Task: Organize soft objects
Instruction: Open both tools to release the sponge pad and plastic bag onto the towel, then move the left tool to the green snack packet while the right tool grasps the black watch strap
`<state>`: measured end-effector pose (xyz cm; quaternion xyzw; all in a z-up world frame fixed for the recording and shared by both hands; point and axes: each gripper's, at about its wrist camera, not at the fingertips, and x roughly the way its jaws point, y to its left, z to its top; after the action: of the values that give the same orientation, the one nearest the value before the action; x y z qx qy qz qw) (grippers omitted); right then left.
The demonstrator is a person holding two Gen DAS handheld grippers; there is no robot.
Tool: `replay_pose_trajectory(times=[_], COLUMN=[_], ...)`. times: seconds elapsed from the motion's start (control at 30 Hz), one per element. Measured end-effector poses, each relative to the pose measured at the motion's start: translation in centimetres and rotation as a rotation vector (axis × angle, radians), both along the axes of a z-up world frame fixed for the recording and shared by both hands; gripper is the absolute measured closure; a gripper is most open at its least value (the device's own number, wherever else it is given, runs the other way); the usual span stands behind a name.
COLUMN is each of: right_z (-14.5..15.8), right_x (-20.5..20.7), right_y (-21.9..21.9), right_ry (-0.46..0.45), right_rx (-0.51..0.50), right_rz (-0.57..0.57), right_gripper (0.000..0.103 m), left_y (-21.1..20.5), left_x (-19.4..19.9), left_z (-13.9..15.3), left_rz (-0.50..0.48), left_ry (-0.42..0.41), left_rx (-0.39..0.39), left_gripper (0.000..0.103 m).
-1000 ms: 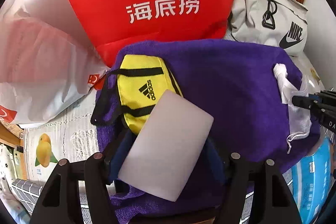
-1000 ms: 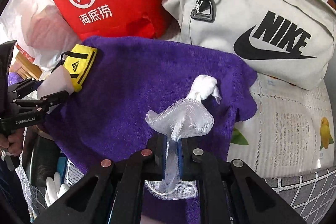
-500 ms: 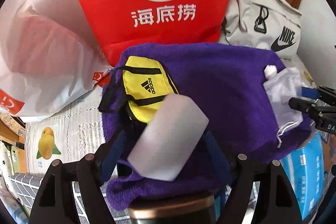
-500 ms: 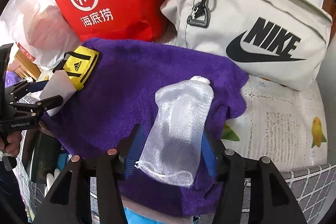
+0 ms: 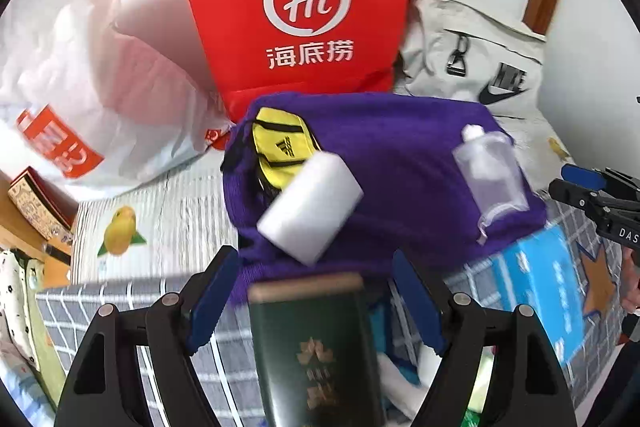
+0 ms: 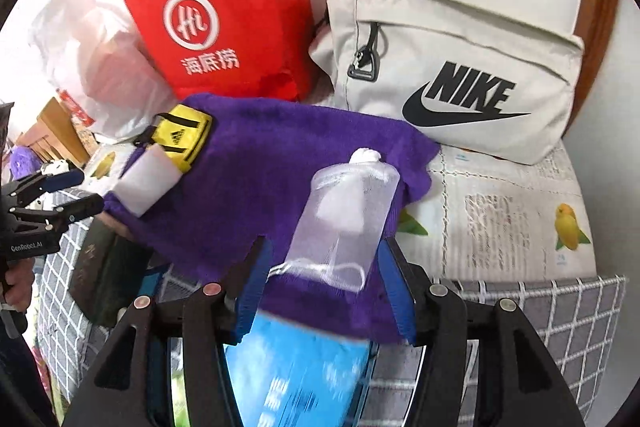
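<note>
Left wrist view: the left tongs [image 5: 312, 301] stand wide, nothing between their blue pads, and they hang above a dark green box [image 5: 316, 351] with gold characters that sits blurred just in front of them. Beyond it a purple towel [image 5: 400, 147] lies spread over the pile. On its left part rests a yellow pouch [image 5: 282, 147] with black straps, and a white foam block [image 5: 310, 207] lies tilted against the pouch's near end, touching it. On the towel's right part lies a white mesh bag [image 5: 490, 173], its knotted end pointing away from the camera and its drawstring trailing toward the near edge.

Right wrist view: the right tongs [image 6: 322, 289] are parted to about half their reach, and the mesh bag's near end with its drawstring loop lies between the pads; neither pad seems to press on it, so the bag rests loose on the towel. A blue packet [image 6: 296, 371] shows under the towel's near edge, blurred.

Behind the towel stand a red paper bag [image 6: 224, 27] with a white "Hi" logo, a cream Nike bag [image 6: 452, 67] to its right, and a white plastic bag [image 5: 80, 87] to its left. A cloth printed with lemons [image 6: 508, 223] covers the surface to the right, with a grey checked cover [image 6: 560, 327] nearer the camera.
</note>
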<state>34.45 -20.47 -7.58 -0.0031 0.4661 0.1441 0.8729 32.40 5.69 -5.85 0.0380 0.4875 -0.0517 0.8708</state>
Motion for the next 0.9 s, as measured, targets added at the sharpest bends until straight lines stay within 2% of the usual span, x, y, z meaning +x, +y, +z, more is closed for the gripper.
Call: replay_pose_trajectory(times=[0.33,0.57,0.77,0.9], right_z=[1.4,1.4,-1.4,-4.1], right_x=[-8.6,-15.1,-20.2,-22.4], right_y=[0.1,-0.2,0.2,1.3], right_ry=[-0.034,-0.07,-0.039,0.016], right_rx=[0.038,0.002,0.004,0.027], right_rz=[0.017,0.038,0.078,0.112], right_gripper=[0.048,0.048,0.048,0.055], left_y=[-0.8,-1.5,-2.3,-2.5], left_x=[-7.9,-11.7,-14.4,-15.8], left_z=[0.5,-0.1,-1.0,-2.1], left_rz=[0.004,0.024,0.017,0.021], left_ry=[-0.006,-0.006,-0.011,0.006], left_rx=[-0.037,-0.091,-0.104,-0.125], left_gripper=[0.025,0.025,0.025,0.025])
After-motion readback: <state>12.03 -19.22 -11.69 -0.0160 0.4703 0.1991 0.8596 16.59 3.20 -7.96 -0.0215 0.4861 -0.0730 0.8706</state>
